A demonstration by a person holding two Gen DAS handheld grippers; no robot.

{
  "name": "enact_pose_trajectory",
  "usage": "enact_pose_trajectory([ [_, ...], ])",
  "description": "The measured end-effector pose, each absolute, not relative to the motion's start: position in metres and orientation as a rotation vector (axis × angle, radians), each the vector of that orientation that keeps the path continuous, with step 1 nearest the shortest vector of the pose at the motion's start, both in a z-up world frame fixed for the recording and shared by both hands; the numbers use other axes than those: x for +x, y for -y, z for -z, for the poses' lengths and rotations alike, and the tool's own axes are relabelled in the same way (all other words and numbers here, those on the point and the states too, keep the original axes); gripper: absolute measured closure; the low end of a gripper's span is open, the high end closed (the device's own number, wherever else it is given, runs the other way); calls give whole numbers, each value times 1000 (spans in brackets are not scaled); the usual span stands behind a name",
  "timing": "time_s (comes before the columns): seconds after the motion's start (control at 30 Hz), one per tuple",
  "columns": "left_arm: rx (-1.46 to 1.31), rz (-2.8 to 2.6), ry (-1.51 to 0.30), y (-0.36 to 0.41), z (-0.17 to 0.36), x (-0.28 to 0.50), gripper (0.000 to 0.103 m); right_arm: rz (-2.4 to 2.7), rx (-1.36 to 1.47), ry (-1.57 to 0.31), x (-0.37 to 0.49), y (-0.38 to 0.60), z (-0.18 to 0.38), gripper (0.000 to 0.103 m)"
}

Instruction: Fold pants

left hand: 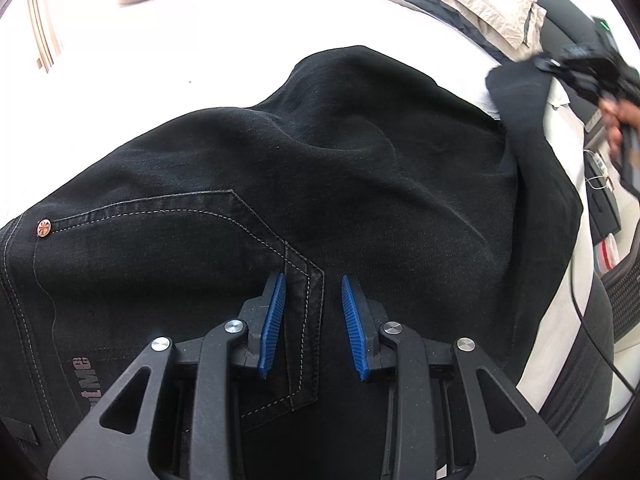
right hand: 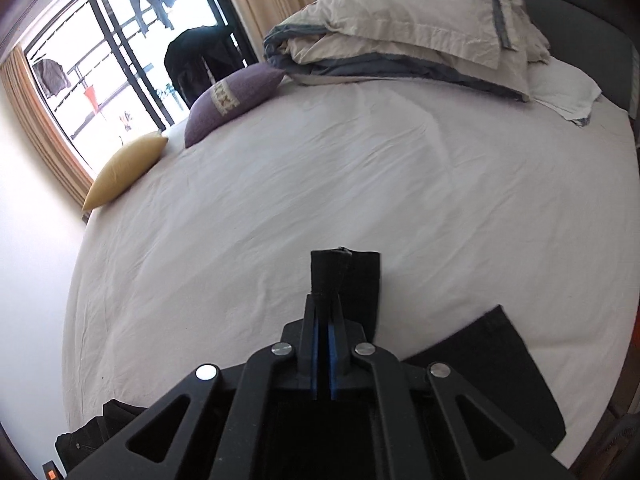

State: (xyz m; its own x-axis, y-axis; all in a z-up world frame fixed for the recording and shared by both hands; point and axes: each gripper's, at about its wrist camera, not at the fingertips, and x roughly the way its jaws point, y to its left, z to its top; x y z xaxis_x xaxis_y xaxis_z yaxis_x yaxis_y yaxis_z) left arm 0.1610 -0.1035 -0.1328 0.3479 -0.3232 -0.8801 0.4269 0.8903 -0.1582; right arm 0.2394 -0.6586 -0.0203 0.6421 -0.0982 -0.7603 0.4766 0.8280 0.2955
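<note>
The pants (left hand: 304, 184) lie spread on the bed (right hand: 320, 184), seat end under the left tool (left hand: 313, 322), which hovers over the back pocket seam with its blue pads released and gripping nothing. The right tool (right hand: 324, 354) is clenched on a leg cuff (right hand: 344, 276), held up off the sheet; in the left view it sits at about 2 o'clock, blurred.

Risks, as I judge them: the cuff is pinched only by a narrow bit of hem, so the heavy denim could slide out mid-swing. With nothing pinning the waist, pulling the leg across may drag the whole garment and bunch the ridge already standing in the middle (a crooked fold follows). The second leg end (right hand: 492, 368), lying at 4 o'clock in the right view, could be left behind or misaligned.

Count: one pair of pants, two tools, two cushions, yellow (right hand: 124, 172) and purple (right hand: 232, 100), one folded duvet (right hand: 404, 36).
</note>
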Motion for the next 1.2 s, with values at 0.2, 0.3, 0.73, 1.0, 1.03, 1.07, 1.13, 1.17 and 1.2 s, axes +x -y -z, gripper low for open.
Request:
enact_pose_trajectory([
  [0.2,116,461,-1130,112,131,165,75,469,665,-710,126,703,44,99],
  [0.3,129,441,-1134,118,131,166,75,538,785,-719,84,717,81,99],
  [0.73,128,410,-1134,143,128,164,46,603,996,-702,45,738,142,99],
  [1.0,157,407,-1120,157,131,165,35,619,1017,-689,34,741,140,99],
  [1.03,156,409,-1120,157,130,164,35,623,1024,-690,35,742,142,99],
  [1.07,153,410,-1119,158,130,164,34,624,1027,-691,35,742,143,99],
  [1.13,149,414,-1119,159,130,165,33,623,1028,-693,34,743,145,99],
  [1.17,147,415,-1118,159,130,165,33,624,1029,-693,34,744,145,99],
  [1.2,146,417,-1117,159,129,164,33,628,1033,-690,33,745,144,99],
])
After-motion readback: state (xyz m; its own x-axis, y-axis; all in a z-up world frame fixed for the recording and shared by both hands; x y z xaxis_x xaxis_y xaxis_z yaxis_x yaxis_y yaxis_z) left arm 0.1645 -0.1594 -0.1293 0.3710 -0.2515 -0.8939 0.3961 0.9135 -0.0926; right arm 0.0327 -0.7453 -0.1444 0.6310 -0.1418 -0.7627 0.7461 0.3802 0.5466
